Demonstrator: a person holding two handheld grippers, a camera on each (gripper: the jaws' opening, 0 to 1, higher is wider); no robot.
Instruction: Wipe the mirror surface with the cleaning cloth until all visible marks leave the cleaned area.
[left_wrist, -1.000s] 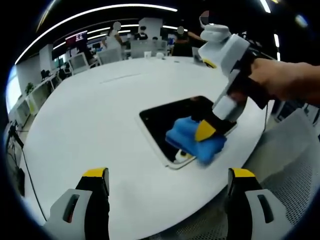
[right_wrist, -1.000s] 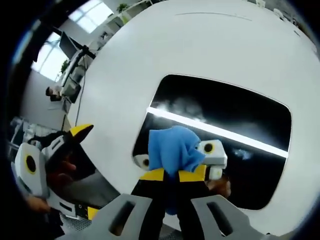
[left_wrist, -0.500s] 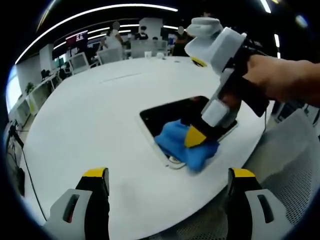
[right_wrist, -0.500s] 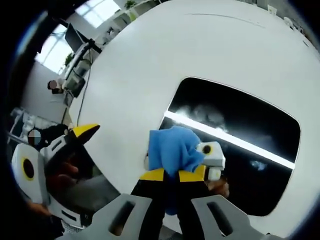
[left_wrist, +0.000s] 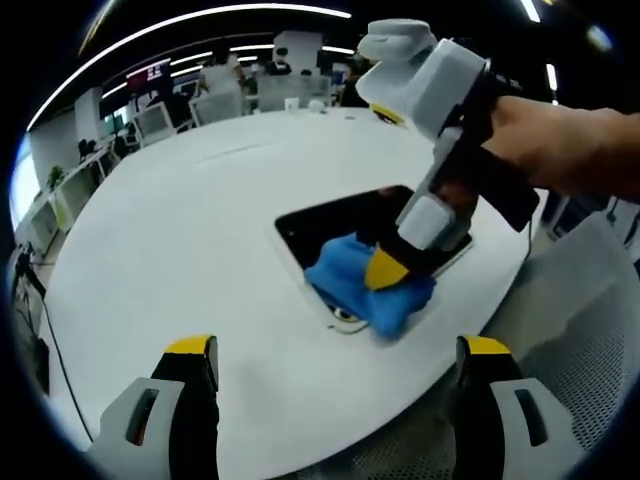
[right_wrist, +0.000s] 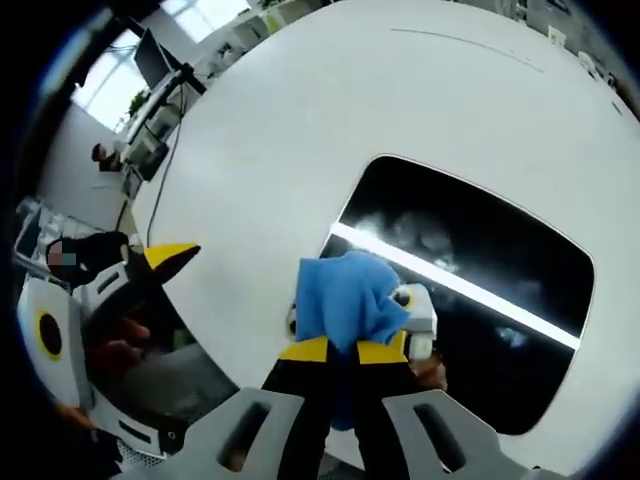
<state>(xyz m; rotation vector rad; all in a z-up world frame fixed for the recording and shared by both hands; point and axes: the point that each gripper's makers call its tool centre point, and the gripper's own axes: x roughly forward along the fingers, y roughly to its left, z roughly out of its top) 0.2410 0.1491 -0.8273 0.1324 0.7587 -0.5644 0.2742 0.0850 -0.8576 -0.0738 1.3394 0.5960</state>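
Observation:
A dark rounded-rectangle mirror (left_wrist: 335, 222) lies flat on the round white table (left_wrist: 180, 230). My right gripper (left_wrist: 385, 272) comes in from the right, held by a hand, and presses a blue cleaning cloth (left_wrist: 352, 285) onto the mirror's near corner. In the right gripper view the right gripper (right_wrist: 343, 350) is shut on the cloth (right_wrist: 342, 298), which sits at the mirror's (right_wrist: 500, 300) near-left edge. Whitish smudges (right_wrist: 400, 228) show beside a bright light streak on the glass. My left gripper (left_wrist: 337, 348) hovers open over the table's near edge and appears as the left gripper (right_wrist: 110, 300) at the left.
The table edge runs close below the mirror. A grey mesh chair (left_wrist: 585, 350) stands at the right, off the table. Desks, chairs and people (left_wrist: 230, 85) fill the office beyond the far side. The table's left and far parts are bare white.
The right gripper has slid the cloth leftward along the mirror's near edge toward its corner. The left gripper has stayed in place, still open.

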